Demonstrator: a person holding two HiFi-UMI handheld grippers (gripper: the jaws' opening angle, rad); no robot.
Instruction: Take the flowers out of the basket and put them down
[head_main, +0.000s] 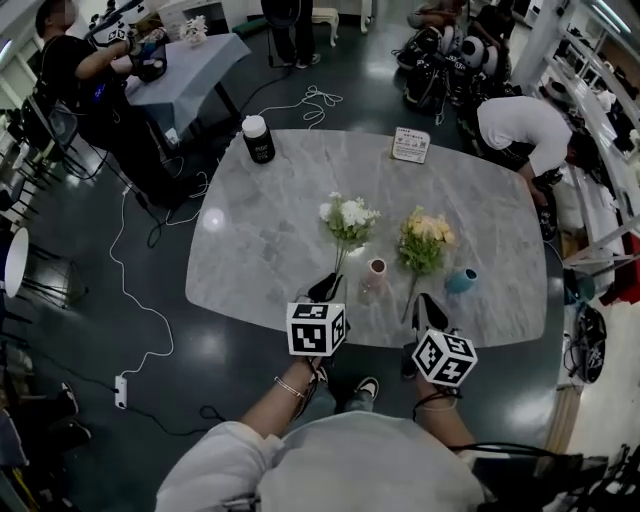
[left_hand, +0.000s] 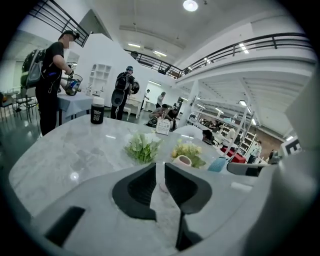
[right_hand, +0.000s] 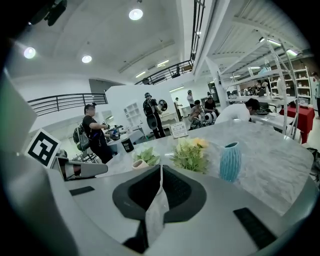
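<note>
Flowers, in two bunches, seem to lie flat on the marble worktop (head_main: 260, 230) in the head view. The white bunch (head_main: 349, 218) is just left of and beyond the pink vase (head_main: 377, 272), and the yellow bunch (head_main: 424, 238) is just right of that vase, with both stems running back toward the person. No basket shows anywhere. The only containers are the pink vase and a teal vase (head_main: 462, 281), which stands to the pink vase's right, past the yellow stem. The left hand-held gripper (head_main: 323, 289) sits on the near left of the pink vase, by the end of the white stem. The right hand-held gripper (head_main: 427, 303) sits on the vase's near right, by the yellow stem's end. Whether either one touches a stem cannot be told from here. In the left gripper view the jaws stand a narrow slit apart with no stem in it. The pink vase is straight beyond them, and its mouth looks empty. In the right gripper view the jaws are together and grip nothing I can make out. The teal vase, right of the pink one with the yellow bunch between them, shows no stems in its neck. Both bunches look set down, so what remains is probably to draw the grippers clear. That calls for moving them up and back, away from the stem ends so nothing drags, and staying wide of the pink vase, which looks light enough to tip.
</note>
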